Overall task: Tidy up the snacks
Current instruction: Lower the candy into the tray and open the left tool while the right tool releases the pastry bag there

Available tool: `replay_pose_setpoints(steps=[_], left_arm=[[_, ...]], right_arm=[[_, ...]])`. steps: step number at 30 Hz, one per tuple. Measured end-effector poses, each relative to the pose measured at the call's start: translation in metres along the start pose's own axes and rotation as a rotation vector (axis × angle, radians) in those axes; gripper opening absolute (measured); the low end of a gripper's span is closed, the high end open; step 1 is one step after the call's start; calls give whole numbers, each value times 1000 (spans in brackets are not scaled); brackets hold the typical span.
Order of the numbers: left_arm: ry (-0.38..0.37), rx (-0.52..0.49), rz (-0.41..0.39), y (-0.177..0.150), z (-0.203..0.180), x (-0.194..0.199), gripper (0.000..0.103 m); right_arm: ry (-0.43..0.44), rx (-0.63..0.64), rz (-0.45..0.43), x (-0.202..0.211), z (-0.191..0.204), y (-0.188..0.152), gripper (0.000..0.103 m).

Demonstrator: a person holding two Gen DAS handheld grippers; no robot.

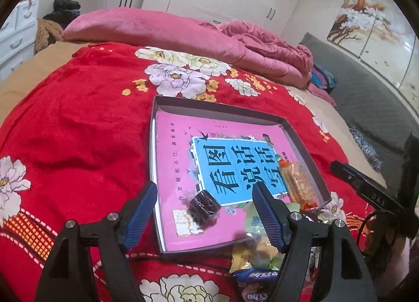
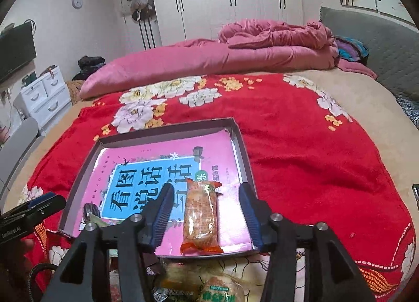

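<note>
your left gripper (image 1: 205, 203) hangs over the near end of the shallow box (image 1: 222, 109), jaws spread wide with nothing pressed between them. below it, a small dark wrapped snack (image 1: 203, 205) lies on the pink book (image 1: 178, 150) that lines the box floor, free of both blue pads. your right gripper (image 2: 207, 206) is over the box's other near corner, jaws apart too, and the orange cracker pack (image 2: 201, 219) lies lengthwise between the fingers, resting on the book with a gap on each side (no pad touches it). from the left camera that same pack (image 1: 297, 183) lies along the box's right wall. just outside the near rim, a heap of loose snacks (image 1: 259, 255) is piled on the red floral blanket (image 1: 78, 132): pale green and yellow wrappers, and a blue packet at the front edge. the box lies flat on the blanket, and a pink quilt (image 2: 235, 53) is bunched along the far side of the bed.
</note>
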State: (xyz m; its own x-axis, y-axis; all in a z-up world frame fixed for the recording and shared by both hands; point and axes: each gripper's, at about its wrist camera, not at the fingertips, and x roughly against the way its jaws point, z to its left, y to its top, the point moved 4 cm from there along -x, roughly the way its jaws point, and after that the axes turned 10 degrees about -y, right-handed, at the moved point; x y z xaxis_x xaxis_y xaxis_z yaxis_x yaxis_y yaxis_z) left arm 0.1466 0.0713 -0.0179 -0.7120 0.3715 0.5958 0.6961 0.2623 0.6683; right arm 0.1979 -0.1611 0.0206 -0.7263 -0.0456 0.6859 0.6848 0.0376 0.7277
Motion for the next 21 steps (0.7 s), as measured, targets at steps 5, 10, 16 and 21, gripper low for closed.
replay_pose_setpoints(steps=[5,10,16,21], left_arm=[[-27,-10,5,-4,-4,6,77],[-55,-36,13,-11,-13,13,77],[-46,-44,3,-16,-17,21,77],[-47,-48,2,-20,-22,27,77]], right_arm=[[3,-11,-3,8,-1,-3,57],[5,-17,-5,15,-2,-7,58],[5,-8,-14,22,1,-8,59],[3,-2,-24,30,3,-10,64]])
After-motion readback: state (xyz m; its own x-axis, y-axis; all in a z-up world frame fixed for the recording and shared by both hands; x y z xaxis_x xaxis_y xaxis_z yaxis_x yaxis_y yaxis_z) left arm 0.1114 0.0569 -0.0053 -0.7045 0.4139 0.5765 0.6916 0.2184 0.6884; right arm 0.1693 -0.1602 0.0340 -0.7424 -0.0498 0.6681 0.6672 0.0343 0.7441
